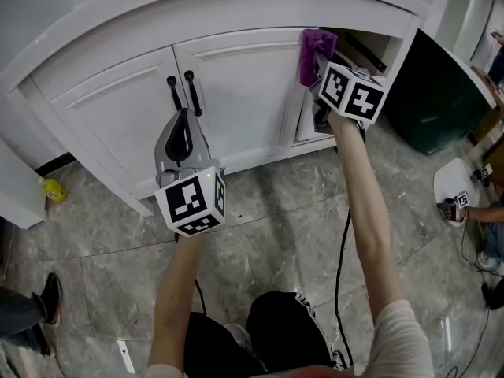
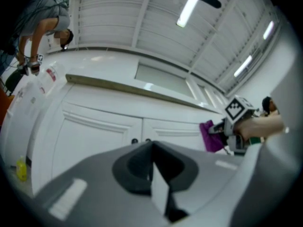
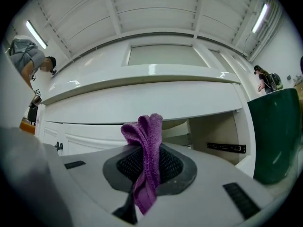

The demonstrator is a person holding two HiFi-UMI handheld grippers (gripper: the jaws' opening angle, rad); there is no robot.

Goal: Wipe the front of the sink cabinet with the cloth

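Note:
The white sink cabinet [image 1: 118,109] has two doors with black handles [image 1: 181,91] at their meeting edge. My right gripper [image 1: 316,63] is shut on a purple cloth [image 1: 315,50], held high by the right door's upper right corner, beside an open compartment [image 1: 354,50]. In the right gripper view the cloth [image 3: 146,148] hangs folded out of the jaws, below the cabinet's top rail [image 3: 142,100]. From the left gripper view the cloth [image 2: 210,135] looks close against the cabinet front; contact cannot be told. My left gripper [image 1: 183,123] is shut on nothing, just below the door handles.
A dark green bin [image 1: 441,93] stands right of the cabinet. A small yellow object [image 1: 53,189] lies on the marble floor at the cabinet's left foot. A person [image 1: 488,211] crouches at the far right, and a shoe [image 1: 49,296] shows at the left.

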